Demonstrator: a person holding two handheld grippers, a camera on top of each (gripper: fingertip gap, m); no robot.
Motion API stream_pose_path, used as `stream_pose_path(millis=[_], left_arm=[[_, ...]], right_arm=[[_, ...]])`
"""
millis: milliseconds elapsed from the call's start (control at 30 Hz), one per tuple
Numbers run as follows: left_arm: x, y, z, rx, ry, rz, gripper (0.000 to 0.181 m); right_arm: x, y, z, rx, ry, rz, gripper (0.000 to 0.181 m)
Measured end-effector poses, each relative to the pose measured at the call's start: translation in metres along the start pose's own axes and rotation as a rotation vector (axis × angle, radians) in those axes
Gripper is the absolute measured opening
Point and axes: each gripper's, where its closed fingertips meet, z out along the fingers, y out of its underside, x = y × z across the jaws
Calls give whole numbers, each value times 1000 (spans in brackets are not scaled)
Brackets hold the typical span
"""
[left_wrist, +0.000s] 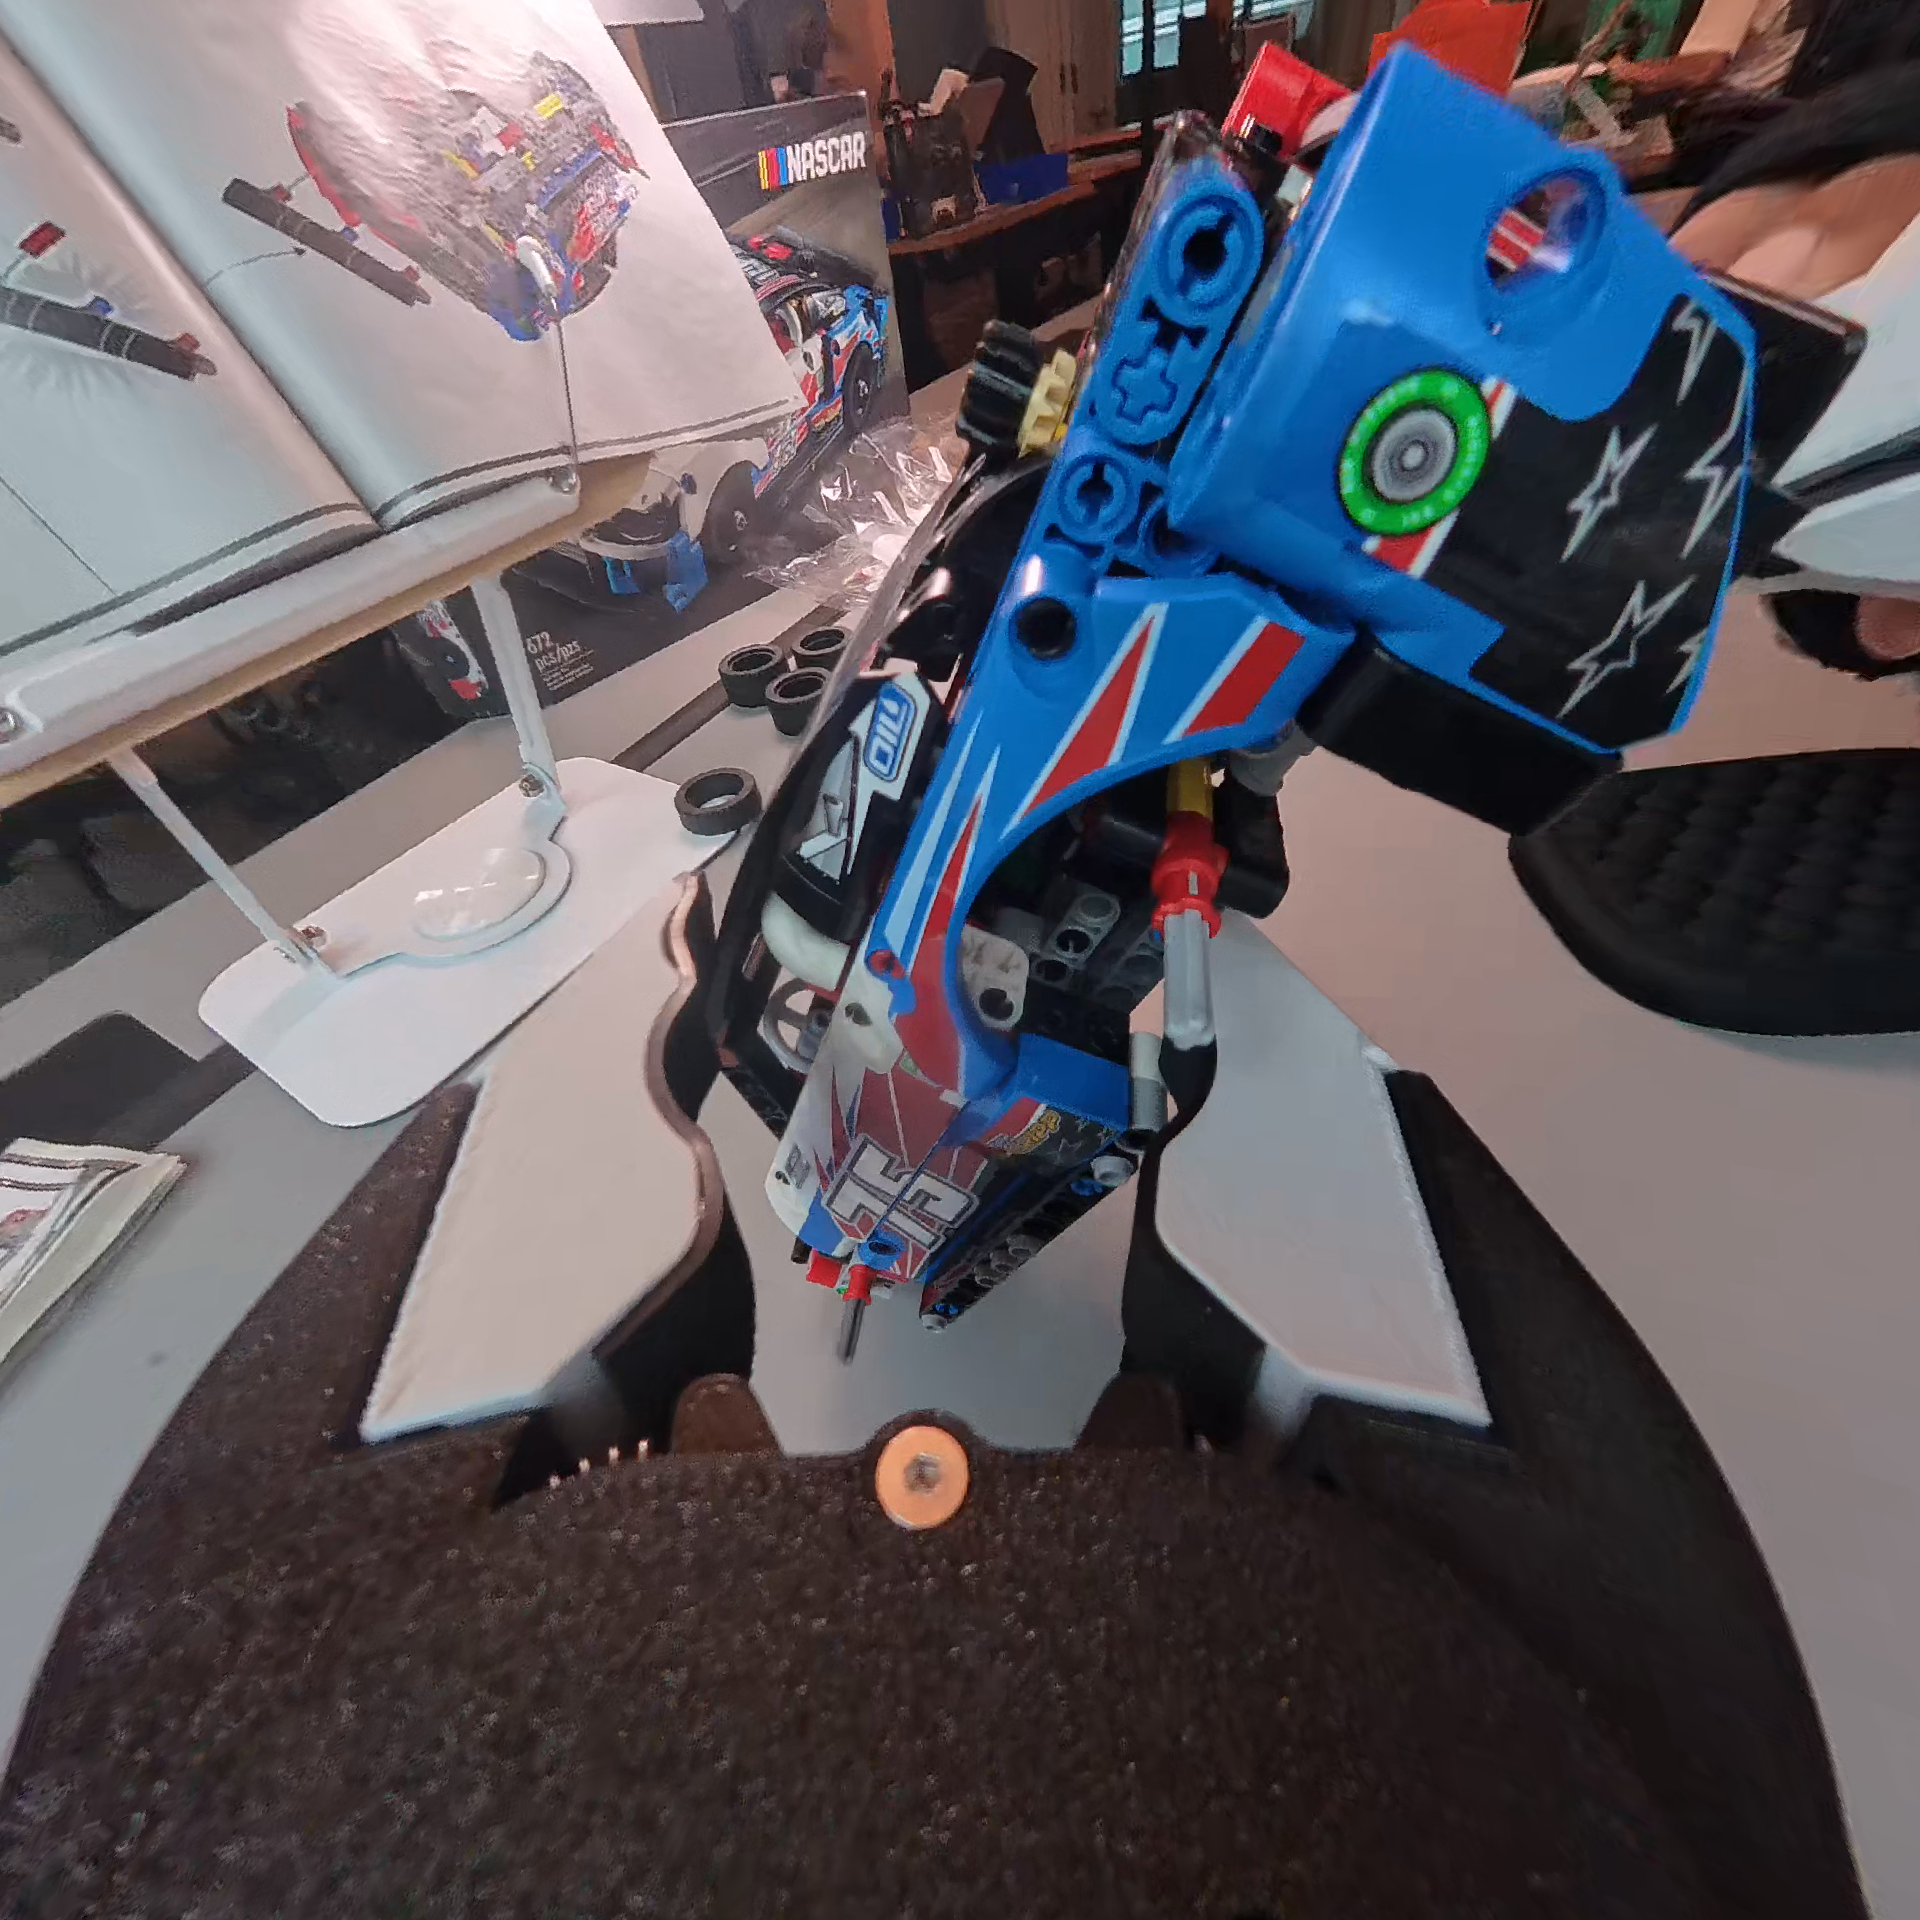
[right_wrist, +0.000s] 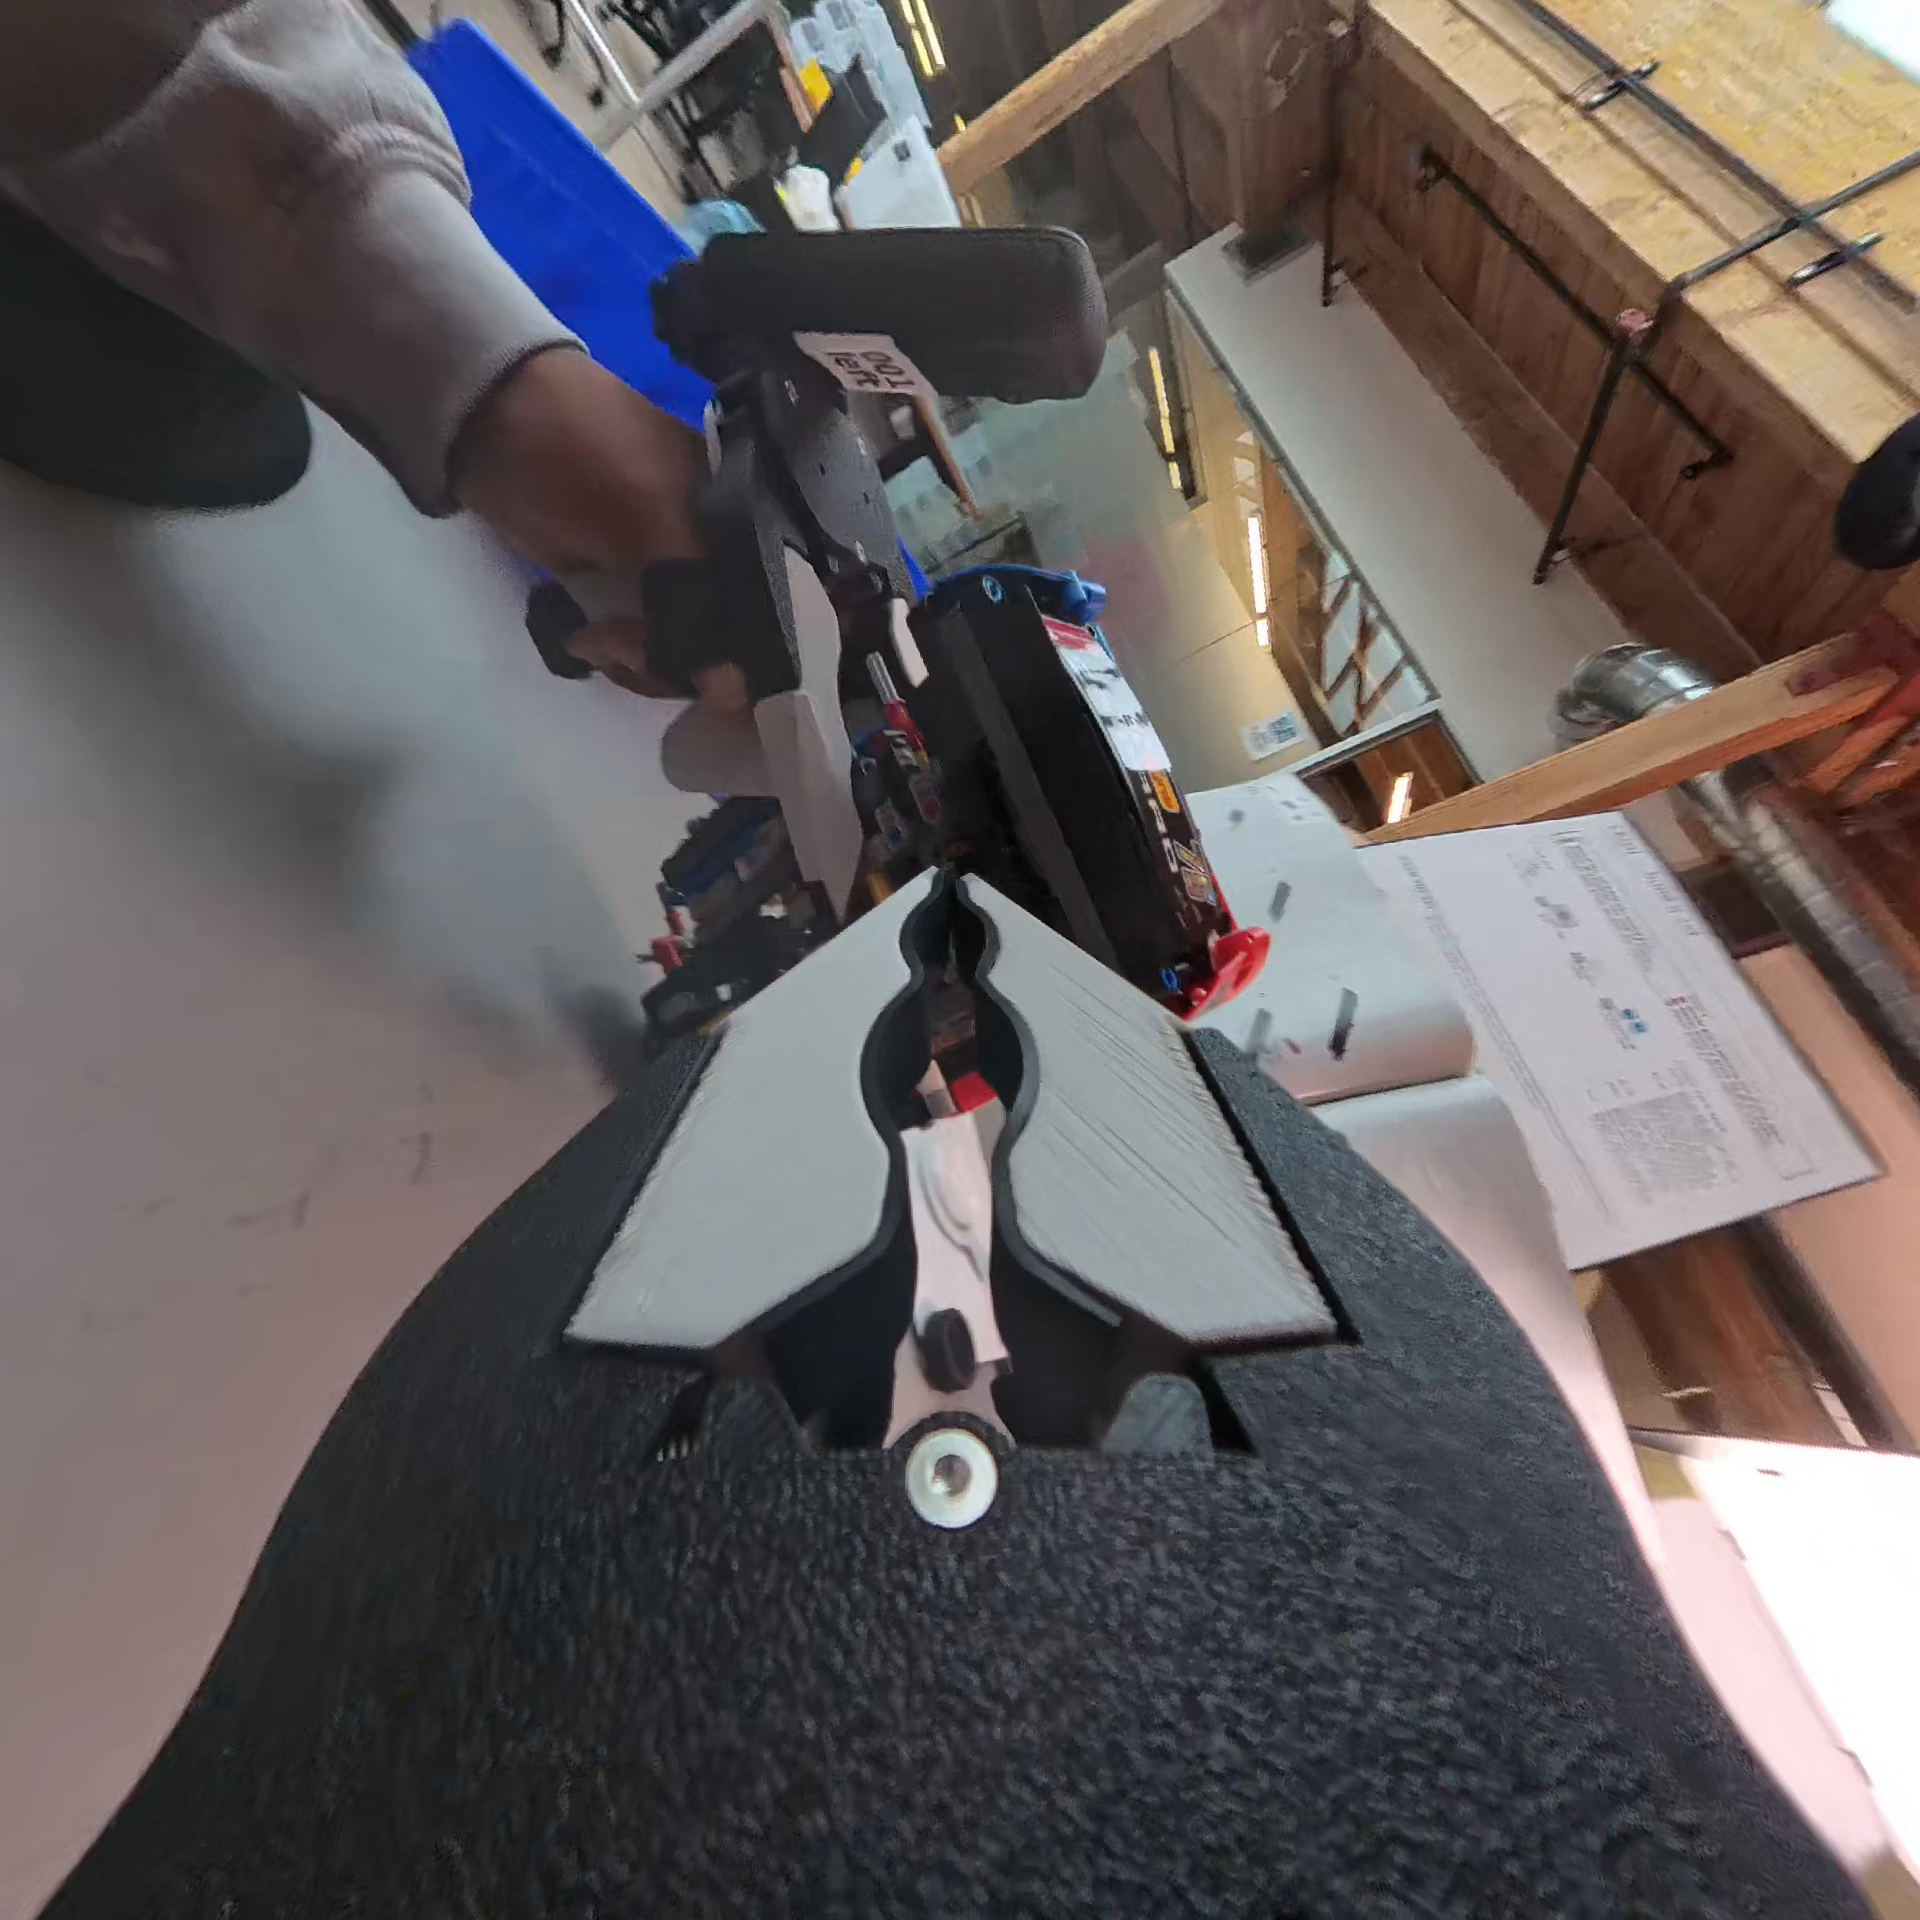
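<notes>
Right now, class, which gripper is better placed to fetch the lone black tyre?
Probably right: the left gripper is clamped on the brick-built race car; the right gripper is shut, apparently carrying nothing, though the tyre lies nearer the left.

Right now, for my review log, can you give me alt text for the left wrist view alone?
The left gripper holds a partly built blue, red and black brick race car tilted upright between its grey fingers above a pale grey table. To the left, an open instruction booklet rests on a white metal stand, with four small black rubber tyres loose behind it.
</notes>
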Motion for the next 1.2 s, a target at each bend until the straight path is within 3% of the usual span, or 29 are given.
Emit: stream_pose_path(millis=[67,200,400,633,767,900,1000,1033,1200], left_arm=[[-1,-1,-5,-13,4,12,84],[4,0,-4,-3,-18,54,83],[-7,-5,-5,-6,24,-34,83],[12,-10,-11,-174,339,-83,80],[25,-10,-6,-262,526,-143,80],[44,-8,2,-392,736,-208,81],[56,-8,20,-463,816,-245,81],[56,-8,27,-469,811,-258,80],[38,-11,58,-378,595,-254,84]], right_arm=[[11,3,-4,2,77,-4,0],[33,3,-12,67,95,202,0],[48,15,-13,124,87,502,30],[57,35,-1,48,-53,717,79],[40,36,6,-3,-186,794,95],[29,33,8,8,-274,961,94],[26,48,7,-32,-250,1115,73],[26,61,4,-68,-221,1155,64],[2,117,-17,-179,-135,1533,62]])
